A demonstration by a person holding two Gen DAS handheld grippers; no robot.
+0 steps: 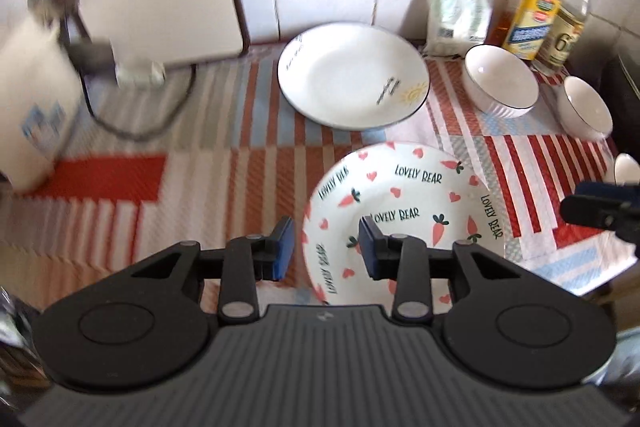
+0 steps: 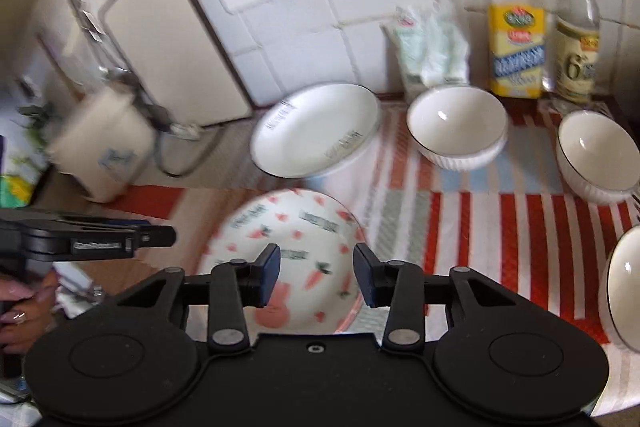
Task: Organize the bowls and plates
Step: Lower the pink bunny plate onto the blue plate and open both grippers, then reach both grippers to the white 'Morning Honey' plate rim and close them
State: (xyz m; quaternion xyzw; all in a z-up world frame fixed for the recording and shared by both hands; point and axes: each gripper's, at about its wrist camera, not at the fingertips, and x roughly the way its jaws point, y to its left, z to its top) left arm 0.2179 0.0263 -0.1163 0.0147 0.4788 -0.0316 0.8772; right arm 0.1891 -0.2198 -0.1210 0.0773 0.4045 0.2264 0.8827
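Ceramic is the main material here: glossy, round dishes lie on a woven mat with red, white and pale blue stripes. The carrot plate is a wide, shallow plate printed with pink hearts, orange carrots and the words "LOVELY BEAR"; it lies flat on the mat at the near edge. Behind it, apart from it, is the white plate, smooth, with a thin dark rim and a small yellow sun drawn on it. To its right stand two white bowls, the first bowl and the second bowl, both with a ribbed outside wall and a dark rim line. A third bowl is cut off by the right edge of the right wrist view.

The left gripper hangs over the left rim of the carrot plate; its blue-padded fingers are apart and do not press on anything. The right gripper is above the same plate, fingers also apart, nothing between them.

At the tiled wall stand clear glass bottles with yellow labels, and a soft crumpled bag.
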